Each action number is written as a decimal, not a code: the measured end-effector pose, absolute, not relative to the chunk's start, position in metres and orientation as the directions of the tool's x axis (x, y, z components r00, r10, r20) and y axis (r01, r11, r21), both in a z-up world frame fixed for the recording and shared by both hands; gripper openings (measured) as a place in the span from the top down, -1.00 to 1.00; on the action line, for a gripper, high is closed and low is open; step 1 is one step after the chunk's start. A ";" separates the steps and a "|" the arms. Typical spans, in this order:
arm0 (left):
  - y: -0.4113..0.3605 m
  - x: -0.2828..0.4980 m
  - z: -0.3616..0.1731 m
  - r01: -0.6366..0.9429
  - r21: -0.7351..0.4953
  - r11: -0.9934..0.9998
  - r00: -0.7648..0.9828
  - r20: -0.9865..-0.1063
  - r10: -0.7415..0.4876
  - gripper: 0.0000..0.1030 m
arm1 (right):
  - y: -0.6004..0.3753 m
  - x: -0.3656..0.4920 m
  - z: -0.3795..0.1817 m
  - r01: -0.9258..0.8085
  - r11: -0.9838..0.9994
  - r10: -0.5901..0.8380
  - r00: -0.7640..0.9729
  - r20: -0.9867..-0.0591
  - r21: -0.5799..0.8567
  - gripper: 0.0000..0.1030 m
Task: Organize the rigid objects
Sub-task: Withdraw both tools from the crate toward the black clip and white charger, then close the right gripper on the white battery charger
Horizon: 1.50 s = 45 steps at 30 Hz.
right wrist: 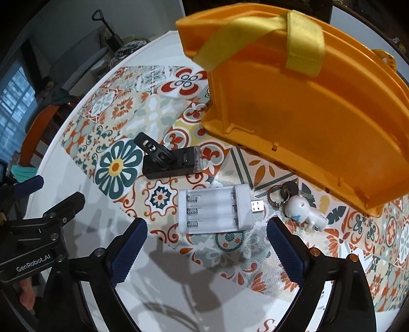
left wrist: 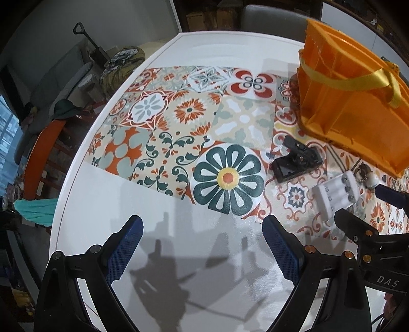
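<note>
A white USB battery charger lies on the patterned mat just ahead of my open, empty right gripper; it also shows in the left wrist view. A black clip-like device lies beyond it, also in the left wrist view. A white figurine keychain lies to the charger's right. An orange plastic basket with a yellow ribbon handle stands behind them, also in the left wrist view. My left gripper is open and empty over bare white table, left of the objects.
The round white table carries a patterned tile mat. The right gripper's body shows at the left view's right edge. An orange chair stands left of the table, a grey chair at its far side.
</note>
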<state>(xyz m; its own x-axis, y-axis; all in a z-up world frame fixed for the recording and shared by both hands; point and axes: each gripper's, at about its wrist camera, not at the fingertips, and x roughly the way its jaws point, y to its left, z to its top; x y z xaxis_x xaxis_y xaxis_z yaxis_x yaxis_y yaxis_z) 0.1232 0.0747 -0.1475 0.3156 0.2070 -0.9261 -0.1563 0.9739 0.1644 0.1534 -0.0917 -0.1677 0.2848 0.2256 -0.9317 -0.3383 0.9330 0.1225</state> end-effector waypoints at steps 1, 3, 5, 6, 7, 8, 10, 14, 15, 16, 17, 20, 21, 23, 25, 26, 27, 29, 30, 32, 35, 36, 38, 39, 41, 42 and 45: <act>0.075 0.123 -0.149 -0.156 0.165 0.974 0.311 -0.928 0.207 -0.86 | -0.091 0.154 -0.170 -0.340 0.933 0.221 0.283 -0.933 0.118 -0.87; 0.074 0.124 -0.154 -0.153 0.168 0.974 0.298 -0.932 0.207 -0.86 | -0.090 0.157 -0.174 -0.344 0.933 0.211 0.274 -0.938 0.109 -0.87; 0.073 0.125 -0.158 -0.152 0.173 0.973 0.290 -0.933 0.211 -0.86 | -0.089 0.159 -0.178 -0.348 0.932 0.199 0.269 -0.942 0.097 -0.87; 0.073 0.126 -0.161 -0.152 0.176 0.973 0.285 -0.934 0.214 -0.86 | -0.088 0.160 -0.181 -0.351 0.932 0.191 0.267 -0.945 0.089 -0.87; 0.073 0.127 -0.163 -0.151 0.177 0.972 0.279 -0.936 0.214 -0.86 | -0.088 0.160 -0.182 -0.353 0.932 0.184 0.266 -0.946 0.082 -0.87; 0.072 0.128 -0.166 -0.152 0.178 0.972 0.273 -0.938 0.214 -0.86 | -0.087 0.161 -0.184 -0.356 0.931 0.179 0.266 -0.947 0.076 -0.87; 0.072 0.129 -0.170 -0.153 0.177 0.972 0.263 -0.941 0.213 -0.86 | -0.086 0.163 -0.187 -0.361 0.930 0.167 0.265 -0.950 0.063 -0.87; 0.071 0.133 -0.177 -0.152 0.183 0.971 0.247 -0.945 0.217 -0.86 | -0.084 0.167 -0.192 -0.364 0.930 0.149 0.267 -0.952 0.043 -0.87; 0.071 0.133 -0.178 -0.151 0.184 0.971 0.243 -0.945 0.217 -0.86 | -0.084 0.168 -0.193 -0.366 0.930 0.147 0.265 -0.953 0.042 -0.87; 0.072 0.133 -0.179 -0.150 0.185 0.971 0.240 -0.946 0.217 -0.86 | -0.084 0.168 -0.195 -0.367 0.930 0.143 0.263 -0.954 0.039 -0.87; 0.072 0.134 -0.181 -0.151 0.187 0.971 0.237 -0.947 0.219 -0.86 | -0.083 0.169 -0.197 -0.367 0.930 0.139 0.261 -0.955 0.035 -0.87; 0.072 0.134 -0.183 -0.151 0.188 0.971 0.231 -0.948 0.219 -0.86 | -0.079 0.173 -0.202 -0.367 0.930 0.133 0.261 -0.956 0.030 -0.87; 0.071 0.134 -0.184 -0.150 0.188 0.971 0.228 -0.949 0.219 -0.86 | -0.079 0.173 -0.203 -0.367 0.930 0.131 0.264 -0.956 0.026 -0.87; 0.072 0.134 -0.186 -0.151 0.185 0.971 0.225 -0.950 0.216 -0.86 | -0.078 0.173 -0.204 -0.366 0.931 0.122 0.269 -0.955 0.016 -0.86; 0.073 0.134 -0.187 -0.151 0.184 0.971 0.222 -0.951 0.215 -0.86 | -0.078 0.173 -0.206 -0.362 0.932 0.115 0.268 -0.957 0.011 -0.86; 0.073 0.135 -0.188 -0.151 0.184 0.971 0.222 -0.951 0.215 -0.86 | -0.078 0.173 -0.207 -0.359 0.933 0.113 0.269 -0.957 0.009 -0.82; 0.074 0.135 -0.189 -0.152 0.185 0.971 0.222 -0.951 0.216 -0.86 | -0.078 0.173 -0.207 -0.357 0.934 0.112 0.268 -0.957 0.009 -0.78; 0.075 0.135 -0.189 -0.154 0.187 0.970 0.221 -0.950 0.218 -0.86 | -0.078 0.173 -0.208 -0.351 0.936 0.107 0.278 -0.955 0.003 -0.77; 0.075 0.135 -0.189 -0.154 0.187 0.970 0.221 -0.950 0.219 -0.86 | -0.078 0.173 -0.208 -0.350 0.937 0.107 0.279 -0.954 0.002 -0.76; 0.076 0.135 -0.190 -0.151 0.183 0.971 0.222 -0.951 0.213 -0.86 | -0.077 0.173 -0.207 -0.353 0.936 0.109 0.281 -0.954 0.003 -0.74; 0.074 0.135 -0.190 -0.142 0.177 0.974 0.228 -0.952 0.206 -0.86 | -0.077 0.172 -0.207 -0.354 0.935 0.112 0.282 -0.953 0.005 -0.73; 0.073 0.135 -0.189 -0.139 0.172 0.975 0.231 -0.952 0.201 -0.86 | -0.078 0.172 -0.206 -0.350 0.937 0.114 0.283 -0.952 0.008 -0.73; 0.073 0.134 -0.187 -0.137 0.164 0.977 0.237 -0.952 0.193 -0.86 | -0.080 0.171 -0.205 -0.343 0.939 0.119 0.282 -0.952 0.016 -0.73; 0.072 0.134 -0.186 -0.136 0.162 0.977 0.239 -0.952 0.191 -0.86 | -0.081 0.169 -0.204 -0.339 0.941 0.121 0.284 -0.951 0.018 -0.73; 0.072 0.134 -0.184 -0.137 0.153 0.979 0.245 -0.952 0.183 -0.86 | -0.083 0.166 -0.200 -0.329 0.944 0.121 0.295 -0.948 0.018 -0.73; 0.072 0.134 -0.181 -0.136 0.144 0.980 0.248 -0.953 0.175 -0.86 | -0.085 0.164 -0.196 -0.321 0.947 0.122 0.306 -0.944 0.018 -0.73; 0.071 0.135 -0.176 -0.135 0.123 0.983 0.256 -0.954 0.154 -0.86 | -0.089 0.159 -0.188 -0.304 0.953 0.125 0.335 -0.934 0.019 -0.73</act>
<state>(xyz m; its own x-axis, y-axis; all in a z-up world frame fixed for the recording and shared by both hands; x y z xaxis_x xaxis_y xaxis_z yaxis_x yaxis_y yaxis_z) 0.1346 0.0711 -0.1760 0.2563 0.1543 -0.9542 -0.1352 0.9832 0.1227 0.1591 -0.0886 -0.1876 0.3346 0.1251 -0.9340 -0.3038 0.9526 0.0188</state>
